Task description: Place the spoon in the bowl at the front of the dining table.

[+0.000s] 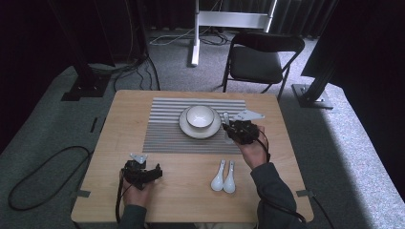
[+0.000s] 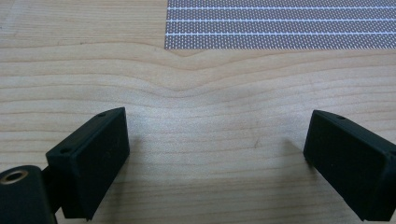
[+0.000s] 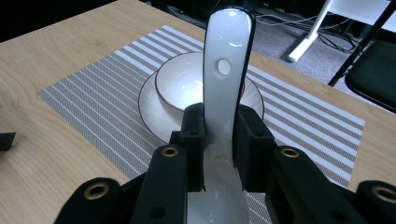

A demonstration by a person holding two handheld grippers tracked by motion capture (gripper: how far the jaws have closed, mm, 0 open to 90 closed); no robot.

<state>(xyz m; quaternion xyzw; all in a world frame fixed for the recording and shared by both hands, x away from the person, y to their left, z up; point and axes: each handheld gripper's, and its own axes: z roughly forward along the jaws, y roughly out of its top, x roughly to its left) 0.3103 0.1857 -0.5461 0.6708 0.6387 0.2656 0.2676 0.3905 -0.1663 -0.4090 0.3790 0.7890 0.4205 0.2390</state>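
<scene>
Soup spoon (image 3: pixel 223 84), clamped by its handle in the right claw (image 3: pixel 219 140) beside the bowl (image 1: pixel 200 116), seems headed for the placemat (image 1: pixel 162 129), while the left claw (image 2: pixel 215 158) gapes empty over the bench (image 1: pixel 191 186) near 2 spare spoons (image 1: pixel 223 177).

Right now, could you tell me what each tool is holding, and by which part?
The right tool clamps a white spoon across its handle near the bowl end. The left tool is open and holds nothing.

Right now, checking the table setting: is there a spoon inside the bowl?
No, the bowl sits empty on its plate.
</scene>
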